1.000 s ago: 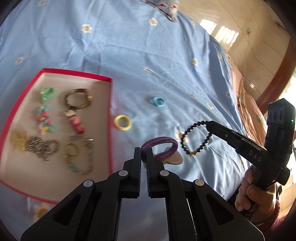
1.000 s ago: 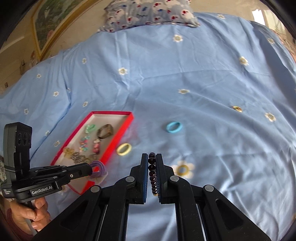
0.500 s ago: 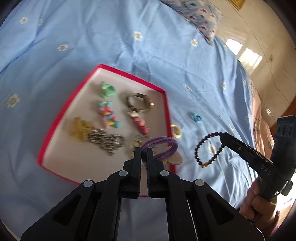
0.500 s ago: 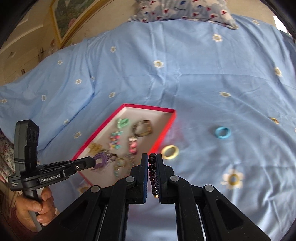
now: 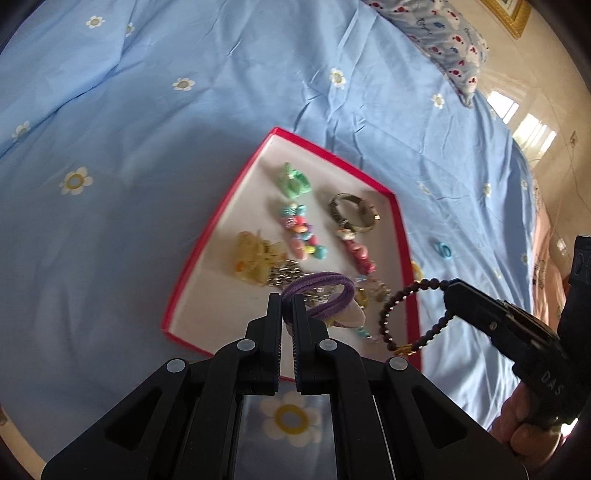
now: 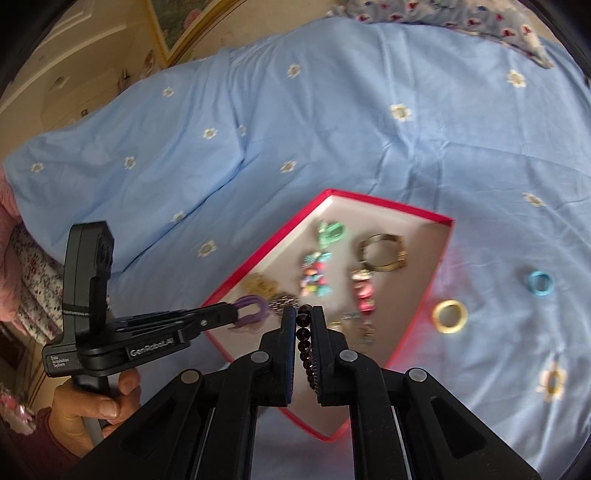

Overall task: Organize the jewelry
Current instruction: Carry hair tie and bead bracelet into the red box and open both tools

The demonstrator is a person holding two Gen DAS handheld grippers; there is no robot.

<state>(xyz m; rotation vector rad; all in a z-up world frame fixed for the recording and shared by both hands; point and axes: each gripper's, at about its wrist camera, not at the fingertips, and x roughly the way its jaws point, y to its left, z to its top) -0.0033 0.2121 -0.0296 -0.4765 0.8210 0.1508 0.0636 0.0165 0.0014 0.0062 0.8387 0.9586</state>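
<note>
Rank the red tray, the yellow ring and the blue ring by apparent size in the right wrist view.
1. Red tray, by far the largest.
2. Yellow ring and blue ring: the yellow one looks slightly larger, but it lies nearer the camera, so their order is unsure.

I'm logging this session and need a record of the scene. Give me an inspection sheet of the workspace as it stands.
Surface: blue flowered bedsheet, wrinkled.
Job's things: red-rimmed tray holding assorted jewelry; purple hair tie and dark beaded bracelet held above it; yellow ring and blue ring on the sheet beside the tray.
Clutter: nothing seen.
Grippers: left gripper jaws shut on the hair tie; right gripper jaws shut on the bracelet.
Cables: nothing seen.
Surroundings: patterned pillow, framed picture on the wall.
</note>
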